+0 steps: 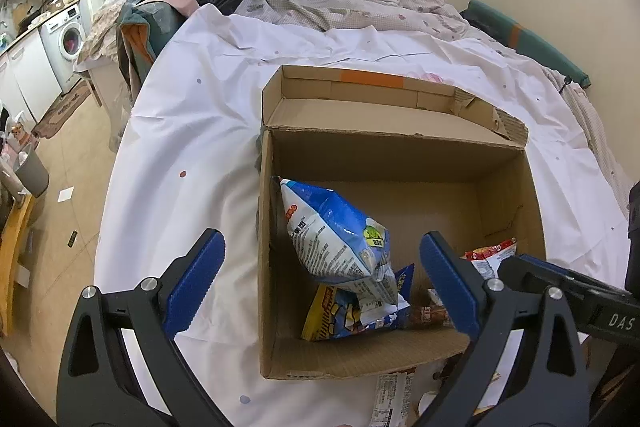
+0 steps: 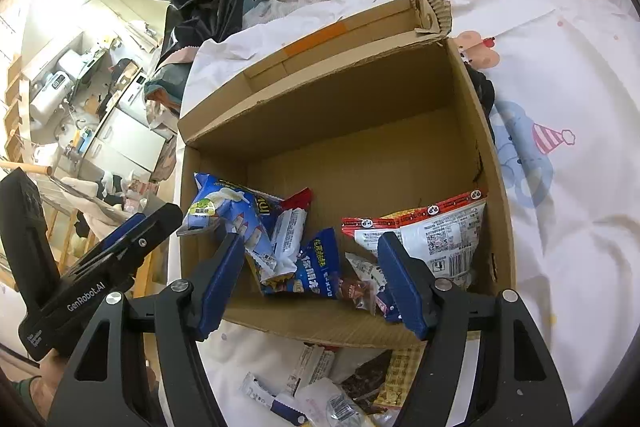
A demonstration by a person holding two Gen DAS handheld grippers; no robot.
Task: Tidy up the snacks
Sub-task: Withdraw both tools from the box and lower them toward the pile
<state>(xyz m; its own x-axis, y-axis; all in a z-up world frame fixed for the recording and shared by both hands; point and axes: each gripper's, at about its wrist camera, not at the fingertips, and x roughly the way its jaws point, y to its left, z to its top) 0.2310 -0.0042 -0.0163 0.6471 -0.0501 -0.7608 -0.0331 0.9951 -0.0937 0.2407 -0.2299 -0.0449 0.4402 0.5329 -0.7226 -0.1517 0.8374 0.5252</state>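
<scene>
My left tongs (image 1: 320, 275) wide open, empty; right tongs (image 2: 312, 275) parted, nothing gripped. Several snack bags (image 2: 296, 247) already in cardboard box (image 2: 360, 99) on bed (image 2: 560, 67). Loose packets (image 2: 312, 383) outside box left, I judge.

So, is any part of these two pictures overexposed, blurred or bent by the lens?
Left wrist view: sharp and evenly lit; the fisheye curves the white sheet and darkens the corners. Right wrist view: the kitchen area at upper left is washed out by strong light, while the cardboard box stays clear, its edges slightly bowed.
</scene>
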